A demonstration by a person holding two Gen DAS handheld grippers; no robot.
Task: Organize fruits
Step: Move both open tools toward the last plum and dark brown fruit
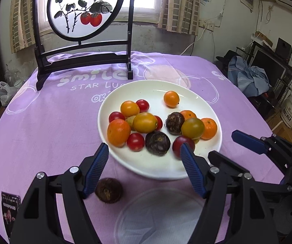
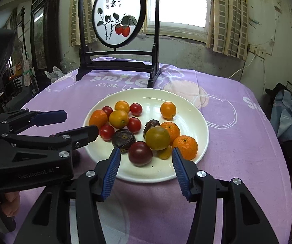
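Fruits lie heaped on the white plate point(image 1: 211, 158), which sits on the purple tablecloth point(image 1: 50, 126) in front of the painted screen point(image 1: 83, 10). At the plate's near rim, the left gripper point(image 1: 144, 152) and right gripper point(image 2: 145, 155) both hover spread wide, holding nothing. One dark brown fruit point(image 1: 108, 190) rests off the plate, just beside its near-left edge.

Through the right wrist camera I saw my right tongs point(image 2: 145, 163) spread wide and empty over the near rim of the white plate point(image 2: 194, 113), a dark purple tomato point(image 2: 140, 153) between the tips. The left tongs point(image 2: 79, 125) hung parted beside the plate.
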